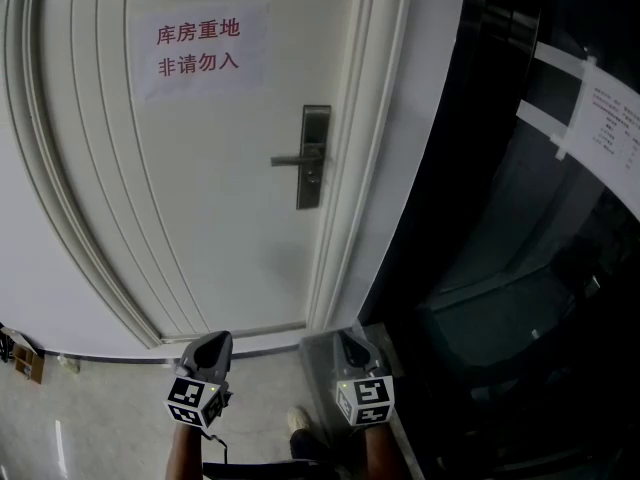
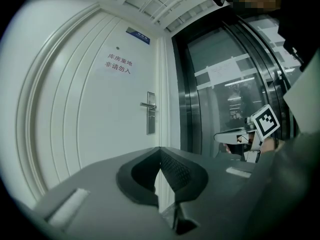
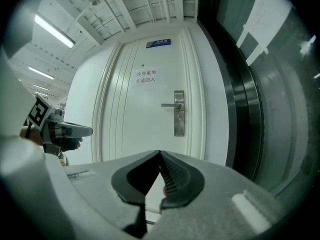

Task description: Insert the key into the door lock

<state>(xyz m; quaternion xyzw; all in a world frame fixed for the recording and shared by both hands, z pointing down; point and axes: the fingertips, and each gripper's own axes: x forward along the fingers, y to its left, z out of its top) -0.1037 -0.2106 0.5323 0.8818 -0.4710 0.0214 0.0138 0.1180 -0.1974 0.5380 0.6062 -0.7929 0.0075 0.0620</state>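
While the door lock (image 1: 314,158) sat at 12 o'clock, well apart, left gripper (image 1: 213,340) and right gripper (image 1: 349,338) were both fully closed, nothing visibly held.

- White paper sign (image 1: 200,50), red characters, far, upper left.
- Dark glass wall (image 1: 480,268) on the right, with a white notice (image 1: 612,118) taped on it.
- Pale tiled floor (image 1: 100,418), near; brown box (image 1: 25,356) at its left edge.
- Small blue plate (image 3: 158,43) high up; ceiling strip light (image 3: 54,31) lit.
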